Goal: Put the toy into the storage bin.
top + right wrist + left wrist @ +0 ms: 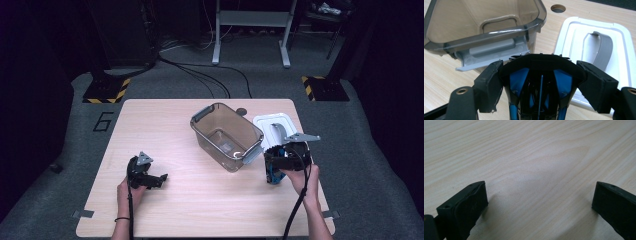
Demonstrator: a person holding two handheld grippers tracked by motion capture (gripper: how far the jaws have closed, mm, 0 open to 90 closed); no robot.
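Lab or test studio, likely. Pale wood counter [200, 200] on grey carpet [390, 150], number "6" [102, 121] marked on floor, hazard-striped stand bases [106, 90], loose cables [200, 70], metal frame legs [252, 30]; dark, indistinct surroundings.

Wooden table [200, 200], floor cables [210, 75], hazard-striped bases [106, 90]

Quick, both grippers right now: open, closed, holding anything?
Left gripper: open, empty, jaws wide apart over the bare table.
Right gripper: shut on a black and blue object, beside the clear bin and white lid.
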